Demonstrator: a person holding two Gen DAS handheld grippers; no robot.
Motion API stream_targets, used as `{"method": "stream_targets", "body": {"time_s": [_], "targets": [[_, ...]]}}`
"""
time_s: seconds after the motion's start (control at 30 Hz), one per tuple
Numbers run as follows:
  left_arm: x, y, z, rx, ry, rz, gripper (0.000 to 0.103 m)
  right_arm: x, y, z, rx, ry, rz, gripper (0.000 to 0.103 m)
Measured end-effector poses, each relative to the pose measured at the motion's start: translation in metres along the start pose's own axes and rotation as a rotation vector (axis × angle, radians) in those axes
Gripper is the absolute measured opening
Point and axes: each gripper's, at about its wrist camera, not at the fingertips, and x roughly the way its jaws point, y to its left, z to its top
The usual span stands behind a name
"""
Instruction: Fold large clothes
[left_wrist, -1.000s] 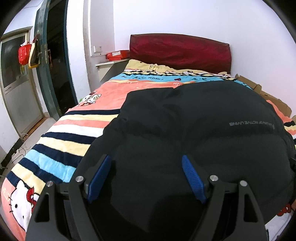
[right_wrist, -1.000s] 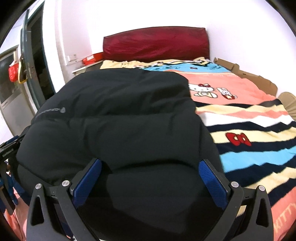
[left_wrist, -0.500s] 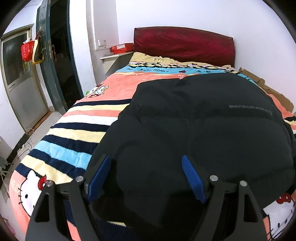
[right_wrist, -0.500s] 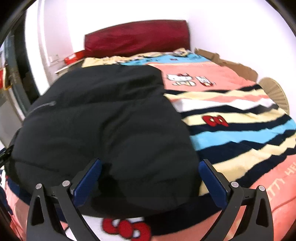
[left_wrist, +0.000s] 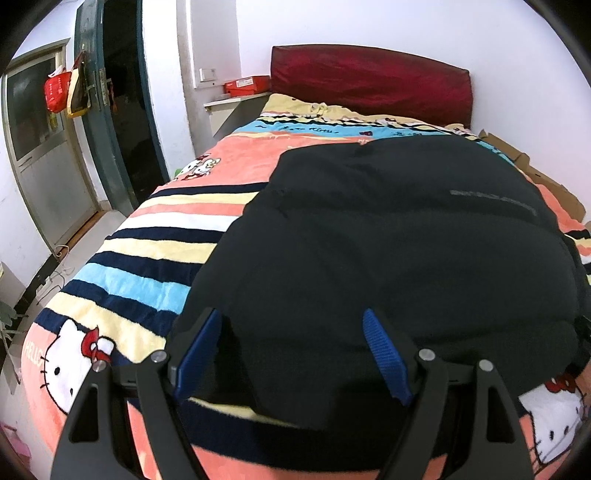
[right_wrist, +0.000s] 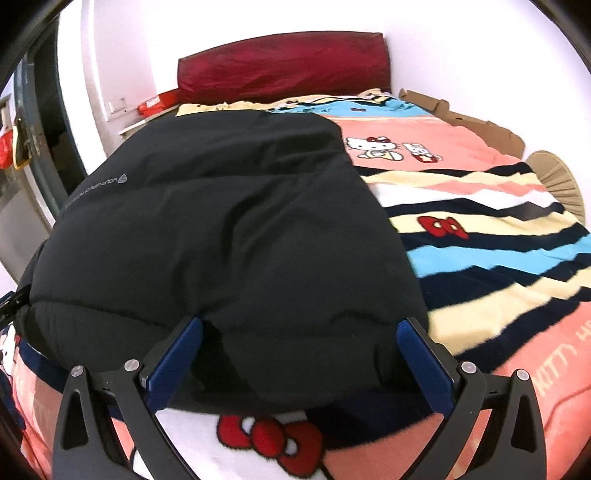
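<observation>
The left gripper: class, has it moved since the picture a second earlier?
Yes. Judged against the black jacket lying on the blanket, the left gripper has drawn back toward the foot of the bed; blanket now shows beneath its fingers.

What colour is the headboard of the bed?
Dark red headboard; the left wrist view shows it best.

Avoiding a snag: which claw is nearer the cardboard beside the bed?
Right. Right claw straddles the black jacket's corner toward the cardboard; left claw, its doorway-side corner.

Pink "HELLO" lettering partly readable on striped blanket (left_wrist: 122, 266) at eight o'clock; "KITTY" at four o'clock from right wrist; grey jacket (right_wrist: 221, 229) print illegible.
</observation>
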Motion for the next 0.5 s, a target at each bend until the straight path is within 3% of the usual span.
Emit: {"method": "stream_targets", "body": {"time_s": [0.33, 0.5], "targets": [[-0.067, -0.007, -0.008, 0.029, -0.062, -0.044, 0.078, -0.062, 0.005, -0.014, -0.003, -0.046, 0.015, 0.103], [-0.109, -0.011, -0.016, 0.044, -0.107, -0.062, 0.078, -0.097, 0.002, -0.025, -0.020, -0.077, -0.021, 0.103]]}}
